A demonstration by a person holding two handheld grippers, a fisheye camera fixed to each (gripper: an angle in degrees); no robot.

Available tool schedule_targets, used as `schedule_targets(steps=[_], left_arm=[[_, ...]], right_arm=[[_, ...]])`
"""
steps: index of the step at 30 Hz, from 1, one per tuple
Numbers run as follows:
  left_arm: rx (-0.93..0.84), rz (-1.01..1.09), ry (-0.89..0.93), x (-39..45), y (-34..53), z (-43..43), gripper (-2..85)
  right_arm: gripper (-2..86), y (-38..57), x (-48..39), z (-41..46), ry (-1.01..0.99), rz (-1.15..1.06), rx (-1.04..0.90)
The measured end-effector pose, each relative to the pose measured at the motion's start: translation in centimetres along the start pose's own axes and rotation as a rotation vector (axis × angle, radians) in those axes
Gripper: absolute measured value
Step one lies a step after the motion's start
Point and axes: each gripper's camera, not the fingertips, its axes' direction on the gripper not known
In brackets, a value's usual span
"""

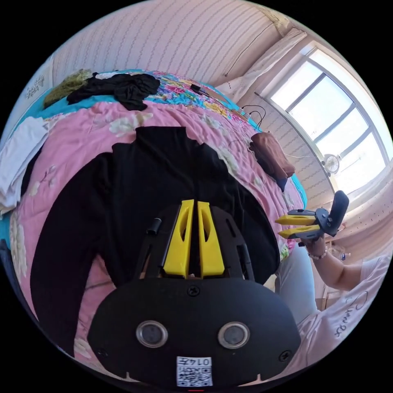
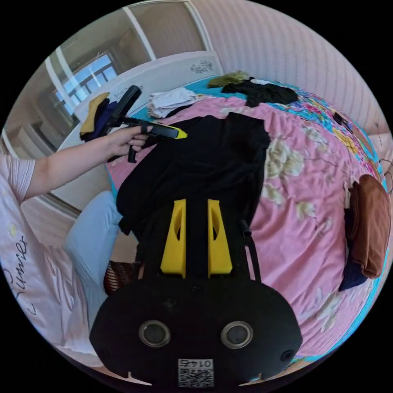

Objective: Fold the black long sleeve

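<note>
Left gripper view: black long sleeve [image 1: 135, 184] spread flat on pink bed [image 1: 82, 135], unfolded. Left claw [image 1: 193, 204] nearly closed, empty. Right claw [image 2: 195, 204] parted, empty. All folds remaining, apparently.

The lower hem of the black long sleeve [image 1: 135, 176] disappears under the left gripper [image 1: 193, 204] housing in the left gripper view, so its bottom edge can't be made out. In the right gripper view, the right gripper [image 2: 195, 202] body covers the near part of the garment behind its 2 jaws. Off to the jaws' right, a brown folded garment [image 2: 370, 225] is cut by the picture's rim. The person's sleeve [image 2: 16, 180] is cropped too.
</note>
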Motion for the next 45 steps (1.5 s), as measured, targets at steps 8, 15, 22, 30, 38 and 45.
schedule_targets(steps=[8, 15, 22, 30, 38, 45], left_arm=[[-0.05, -0.025, 0.017, 0.6, -9.8, 7.6, 7.2], [-0.16, 0.042, 0.045, 1.7, -11.9, 12.6, -0.5], [-0.171, 0.107, -0.077, 3.5, -13.1, 14.9, -0.5], [-0.101, 0.096, -0.035, 2.2, -7.9, 4.3, 5.9], [-0.139, 0.226, -0.172, 8.5, 18.2, -8.0, 3.0], [-0.238, 0.2, -0.28, 13.1, 30.0, -5.9, 5.8]], right_arm=[[9.5, -6.5, 10.0, 8.0, -0.029, 0.169, -0.022], [1.5, -4.4, 17.1, 11.9, -0.119, 0.232, 0.0], [0.0, -1.4, 23.3, 14.1, -0.143, 0.391, 0.049], [0.5, 1.1, 25.4, 15.1, -0.106, 0.439, 0.071], [0.9, 10.3, 15.4, 14.9, -0.216, 0.315, 0.058], [1.3, 14.1, 4.4, 22.3, -0.357, 0.195, -0.119]])
